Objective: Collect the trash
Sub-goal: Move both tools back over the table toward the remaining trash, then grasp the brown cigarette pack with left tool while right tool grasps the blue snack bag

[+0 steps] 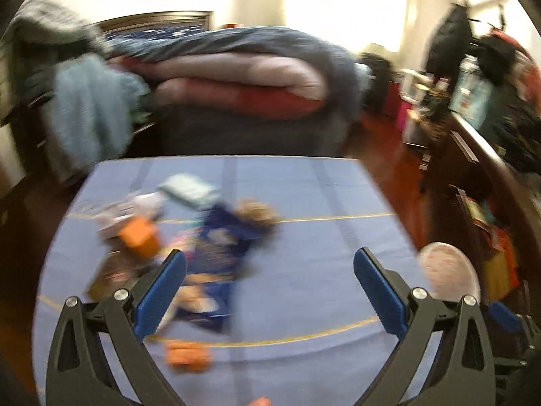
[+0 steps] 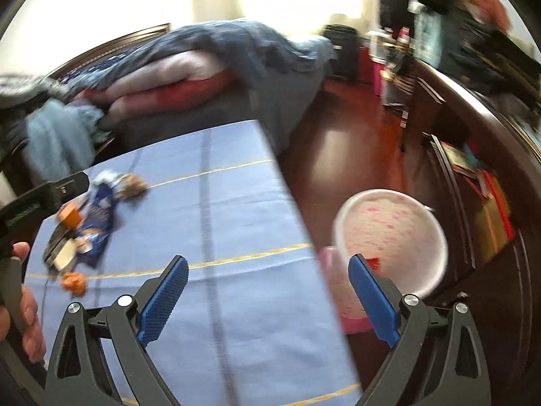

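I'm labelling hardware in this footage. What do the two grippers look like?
Both match. The left gripper and right gripper have black angular arms with triangular cutouts, silver round bolt heads, and blue textured pads. No cables or sleeves show.

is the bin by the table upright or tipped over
Upright: the bin stands on the floor beside the table, its round open mouth facing up.
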A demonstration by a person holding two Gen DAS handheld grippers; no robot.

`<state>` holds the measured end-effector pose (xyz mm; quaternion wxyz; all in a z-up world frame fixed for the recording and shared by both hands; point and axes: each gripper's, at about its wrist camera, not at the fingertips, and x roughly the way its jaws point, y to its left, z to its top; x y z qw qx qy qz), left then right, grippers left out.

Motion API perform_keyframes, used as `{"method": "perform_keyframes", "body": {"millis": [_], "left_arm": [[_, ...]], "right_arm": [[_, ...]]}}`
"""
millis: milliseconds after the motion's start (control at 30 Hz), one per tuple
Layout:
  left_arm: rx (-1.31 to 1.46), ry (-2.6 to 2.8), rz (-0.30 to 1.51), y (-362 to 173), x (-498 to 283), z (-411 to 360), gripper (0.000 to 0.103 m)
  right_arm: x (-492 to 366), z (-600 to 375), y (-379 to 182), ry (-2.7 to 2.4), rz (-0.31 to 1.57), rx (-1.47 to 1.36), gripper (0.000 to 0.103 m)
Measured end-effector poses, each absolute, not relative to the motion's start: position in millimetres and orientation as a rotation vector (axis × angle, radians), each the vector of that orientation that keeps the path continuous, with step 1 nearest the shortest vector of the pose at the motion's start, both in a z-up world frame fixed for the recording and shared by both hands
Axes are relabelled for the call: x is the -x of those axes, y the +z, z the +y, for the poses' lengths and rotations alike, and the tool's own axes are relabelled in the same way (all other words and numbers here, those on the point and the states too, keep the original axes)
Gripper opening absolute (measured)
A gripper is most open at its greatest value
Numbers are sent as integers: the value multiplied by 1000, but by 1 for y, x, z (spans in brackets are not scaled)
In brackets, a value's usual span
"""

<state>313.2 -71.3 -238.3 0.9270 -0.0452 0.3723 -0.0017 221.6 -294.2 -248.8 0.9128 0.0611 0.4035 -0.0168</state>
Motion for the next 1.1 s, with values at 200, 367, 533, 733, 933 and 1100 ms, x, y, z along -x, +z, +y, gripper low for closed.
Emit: {"method": "perform_keyframes", "body": {"millis": [200,367,533,733,933,1100], "left_arm": [[140,136,834,-266,-320,16,99],[163,158,899,-292,-340,59,99],[147,147,959,-314,-356,75,99],[149,110,970,-326,-362,80,98],[79,101,968,-329,-358,69,67],[130,70,937,-326,-349,74,59]], "right_arm": [[-228,-236,-248,79,848,-65,95],[-232,-199,-248,145,856,-14,95],[-234,-173,-247,178,854,24,95],[-243,-148,-253,197,869,51,95],[-253,-131,-261,209,891,59,95],[-258,-117,-268,227,905,70,95]]}}
